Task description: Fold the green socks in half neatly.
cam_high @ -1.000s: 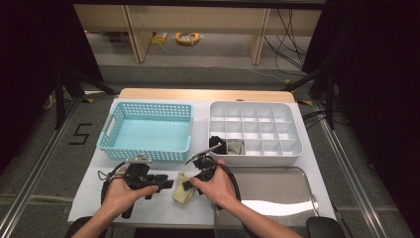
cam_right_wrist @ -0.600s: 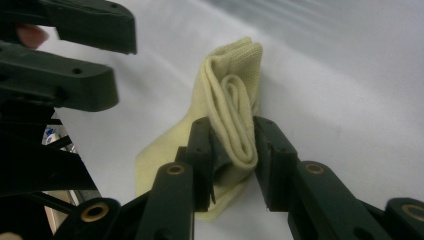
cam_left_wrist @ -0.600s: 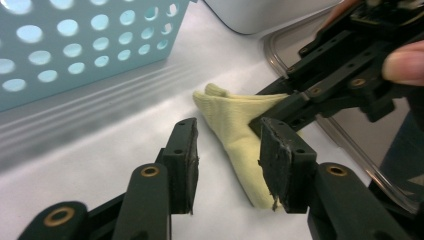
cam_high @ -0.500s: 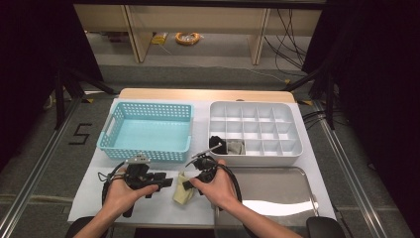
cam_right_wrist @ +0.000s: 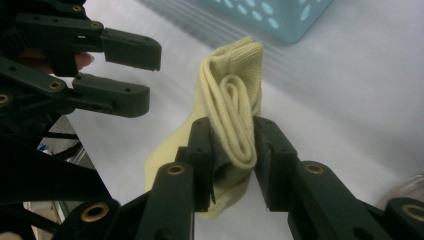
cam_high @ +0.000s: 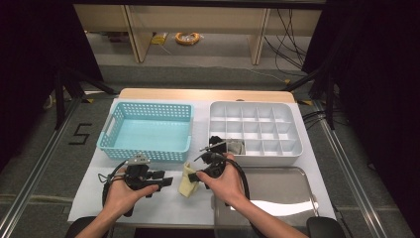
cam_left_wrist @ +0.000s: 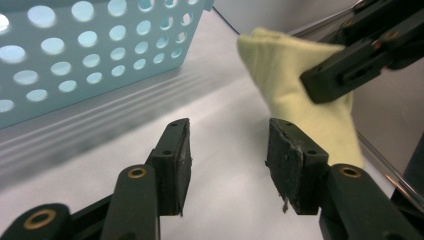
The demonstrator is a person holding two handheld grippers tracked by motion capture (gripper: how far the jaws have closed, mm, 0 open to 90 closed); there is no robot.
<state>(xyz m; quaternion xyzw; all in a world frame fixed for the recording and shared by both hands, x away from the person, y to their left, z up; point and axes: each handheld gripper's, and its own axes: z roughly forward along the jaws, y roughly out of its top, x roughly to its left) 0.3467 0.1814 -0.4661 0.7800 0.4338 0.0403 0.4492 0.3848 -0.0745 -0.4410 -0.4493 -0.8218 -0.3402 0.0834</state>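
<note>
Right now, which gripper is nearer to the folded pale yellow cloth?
Right. The right gripper clamps the folded pale yellow cloth between its jaws; the left gripper stands beside it, open, jaws just widened, nothing between them.

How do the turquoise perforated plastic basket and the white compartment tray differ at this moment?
The turquoise perforated plastic basket has hole-punched walls and one undivided, bare interior; the white compartment tray has solid walls and a grid of small cells. The basket sits on the left of the table, the tray on the right. One near-left cell of the tray holds something pale; the basket holds nothing. Both are rectangular and stand side by side on the white mat.
</note>
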